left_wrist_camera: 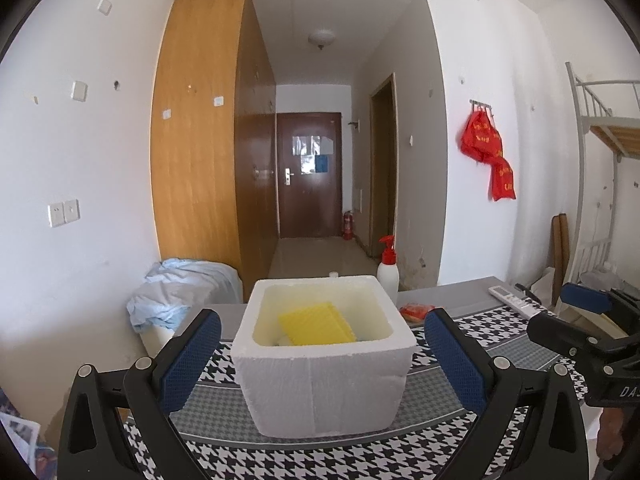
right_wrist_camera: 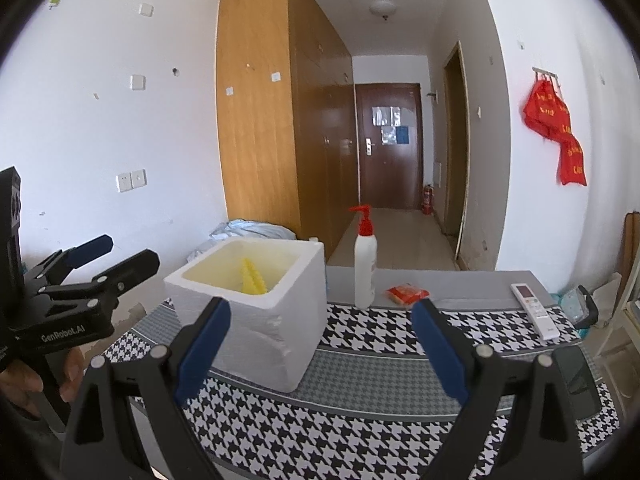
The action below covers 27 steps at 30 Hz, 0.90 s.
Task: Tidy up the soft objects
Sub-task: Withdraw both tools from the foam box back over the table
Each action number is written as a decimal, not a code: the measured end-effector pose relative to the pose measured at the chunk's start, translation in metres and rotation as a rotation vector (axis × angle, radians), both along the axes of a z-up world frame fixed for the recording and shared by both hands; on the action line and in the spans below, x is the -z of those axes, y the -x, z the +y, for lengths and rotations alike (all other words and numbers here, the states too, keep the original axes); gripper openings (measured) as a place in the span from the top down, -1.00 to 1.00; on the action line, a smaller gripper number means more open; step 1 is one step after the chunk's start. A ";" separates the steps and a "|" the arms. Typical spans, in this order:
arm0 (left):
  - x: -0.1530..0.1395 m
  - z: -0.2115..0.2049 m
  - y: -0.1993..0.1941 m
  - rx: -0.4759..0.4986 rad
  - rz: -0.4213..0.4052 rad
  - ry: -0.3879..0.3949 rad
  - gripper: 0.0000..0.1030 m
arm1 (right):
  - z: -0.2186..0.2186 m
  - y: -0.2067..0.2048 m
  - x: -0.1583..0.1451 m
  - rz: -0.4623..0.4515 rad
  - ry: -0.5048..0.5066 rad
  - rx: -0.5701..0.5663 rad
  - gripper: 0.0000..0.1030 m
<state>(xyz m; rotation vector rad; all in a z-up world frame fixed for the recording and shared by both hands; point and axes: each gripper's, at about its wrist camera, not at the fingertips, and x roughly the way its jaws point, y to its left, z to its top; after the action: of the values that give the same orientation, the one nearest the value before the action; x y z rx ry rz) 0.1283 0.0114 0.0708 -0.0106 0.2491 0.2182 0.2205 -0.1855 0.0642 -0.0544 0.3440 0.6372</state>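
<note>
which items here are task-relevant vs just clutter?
Job:
- foam box
- yellow sponge inside it
- left tongs, open
- right tongs, open

Lying about:
- pump bottle
- orange packet
- remote
- bedding heap

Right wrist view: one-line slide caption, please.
Open right gripper faces a foam box holding a yellow sponge.

A white pump bottle [right_wrist_camera: 365, 264] with a red dispenser head stands upright on the houndstooth tablecloth [right_wrist_camera: 360, 432]. A white remote control [right_wrist_camera: 535, 310] lies flat near the cloth's right edge. Red bags [right_wrist_camera: 556, 128] hang from a wall rack. A red fire extinguisher [right_wrist_camera: 428, 199] stands beside the brown door [right_wrist_camera: 388, 148]. A wooden wardrobe [right_wrist_camera: 276, 120] occupies the left wall.
</note>
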 end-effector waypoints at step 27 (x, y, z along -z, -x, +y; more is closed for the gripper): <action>0.042 -0.026 0.088 -0.016 -0.068 -0.012 -0.98 | -0.020 0.071 0.045 -0.011 -0.028 -0.010 -0.83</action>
<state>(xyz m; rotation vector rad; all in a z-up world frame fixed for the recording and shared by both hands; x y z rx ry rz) 0.0398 -0.0148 0.0290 -0.0077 0.1803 0.2347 0.1499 -0.2052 0.0189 -0.0329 0.3241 0.6508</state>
